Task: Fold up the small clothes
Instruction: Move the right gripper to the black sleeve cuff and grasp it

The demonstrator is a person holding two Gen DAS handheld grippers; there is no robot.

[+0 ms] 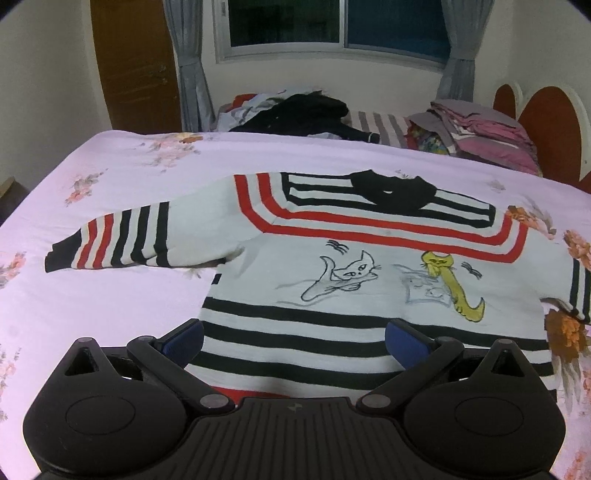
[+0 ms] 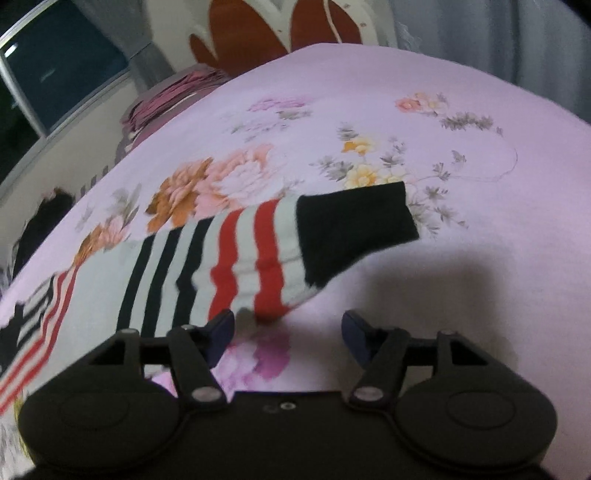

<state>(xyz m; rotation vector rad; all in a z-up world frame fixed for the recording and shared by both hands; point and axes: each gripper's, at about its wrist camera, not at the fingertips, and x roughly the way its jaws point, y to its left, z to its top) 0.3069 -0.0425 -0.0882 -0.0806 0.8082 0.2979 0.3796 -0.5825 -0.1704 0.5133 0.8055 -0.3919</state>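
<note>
A small white sweater (image 1: pixel 369 273) with black and red stripes and cat drawings lies flat, front up, on a pink floral bedsheet (image 1: pixel 122 295). Its collar points away from me. My left gripper (image 1: pixel 293 338) is open just above the sweater's bottom hem, its blue pads on either side of the striped band. In the right wrist view the sweater's right sleeve (image 2: pixel 236 258) with its black cuff (image 2: pixel 354 229) lies stretched out on the sheet. My right gripper (image 2: pixel 288 328) is open and empty just in front of the sleeve's lower edge.
A pile of dark clothes (image 1: pixel 303 114) and a stack of folded pink and grey laundry (image 1: pixel 480 129) sit at the bed's far side. A red and white headboard (image 1: pixel 546 125) stands at the right, a window (image 1: pixel 332 26) behind. The sheet (image 2: pixel 461 288) stretches right of the cuff.
</note>
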